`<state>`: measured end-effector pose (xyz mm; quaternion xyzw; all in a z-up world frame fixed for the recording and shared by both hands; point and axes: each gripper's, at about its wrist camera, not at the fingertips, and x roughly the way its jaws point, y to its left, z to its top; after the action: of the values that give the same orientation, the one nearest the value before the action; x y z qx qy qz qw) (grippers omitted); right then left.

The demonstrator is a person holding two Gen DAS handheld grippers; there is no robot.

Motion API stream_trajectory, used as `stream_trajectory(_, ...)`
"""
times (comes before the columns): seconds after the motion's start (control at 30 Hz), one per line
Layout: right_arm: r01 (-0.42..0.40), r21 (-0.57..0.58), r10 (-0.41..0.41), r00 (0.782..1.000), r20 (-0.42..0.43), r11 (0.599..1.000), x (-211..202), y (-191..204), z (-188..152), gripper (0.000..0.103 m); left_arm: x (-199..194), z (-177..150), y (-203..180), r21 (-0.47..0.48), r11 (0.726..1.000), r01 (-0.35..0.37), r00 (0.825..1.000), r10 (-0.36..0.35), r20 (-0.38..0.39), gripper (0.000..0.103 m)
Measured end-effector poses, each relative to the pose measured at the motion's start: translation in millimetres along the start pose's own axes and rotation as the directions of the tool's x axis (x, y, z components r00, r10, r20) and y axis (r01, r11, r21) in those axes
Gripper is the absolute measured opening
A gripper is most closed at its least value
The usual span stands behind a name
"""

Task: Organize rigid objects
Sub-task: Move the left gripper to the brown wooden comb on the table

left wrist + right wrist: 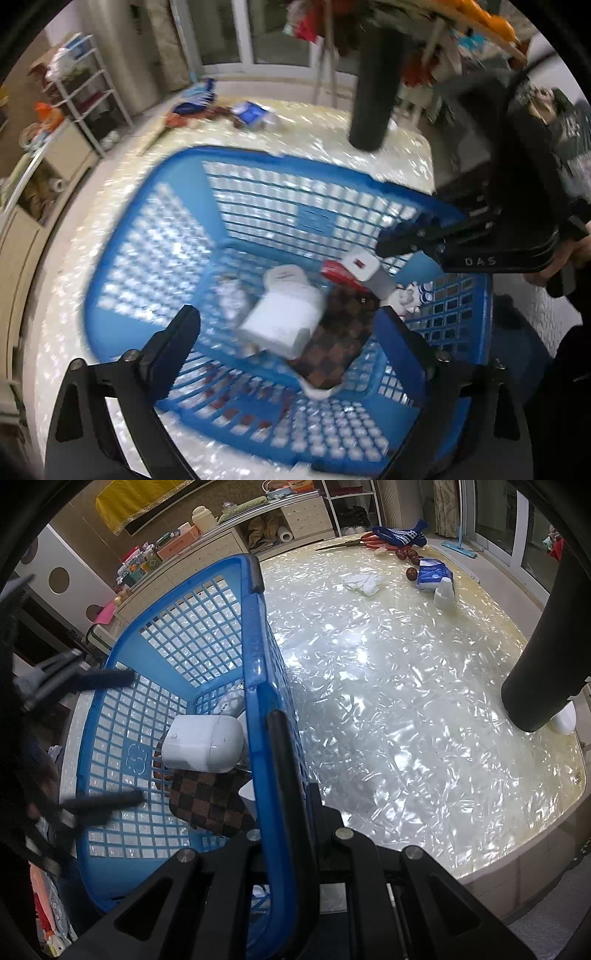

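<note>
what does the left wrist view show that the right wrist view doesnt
Only the left wrist view: the right tool's outside at the basket's right rim, a red box under a white item, and a wire shelf rack by the wall.

Only the right wrist view: the right tool shut on the basket rim, a white cup, scissors and a crumpled white cloth on the table's far side.

Both: the blue basket, the checkered pouch, the white case, the open left tool, the black cylinder, the tissue pack.
</note>
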<state>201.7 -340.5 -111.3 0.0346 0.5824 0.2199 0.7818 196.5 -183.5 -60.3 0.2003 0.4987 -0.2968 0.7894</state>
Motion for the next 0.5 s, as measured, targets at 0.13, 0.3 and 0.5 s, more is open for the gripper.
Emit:
stream_trajectory(0.13, 0.000, 0.000, 0.000, 1.000, 0.000, 1.000, 0, 0, 0, 0.007, -31, -11, 20, -0.064, 0.995, -0.071, 0.997, 0.071, -0.008, 0.103)
stream_trajectory(0.3, 0.002, 0.000, -0.002, 1.000, 0.000, 1.000, 1, -1, 0, 0.007, -61, -48, 50, -0.160, 0.977, -0.142, 0.990, 0.135, -0.050, 0.103)
stream_trajectory(0.5, 0.010, 0.000, -0.010, 1.000, -0.004, 1.000, 2, -1, 0, 0.007, -69, -98, 73, -0.308, 0.938, -0.163, 0.985, 0.138, -0.100, 0.103)
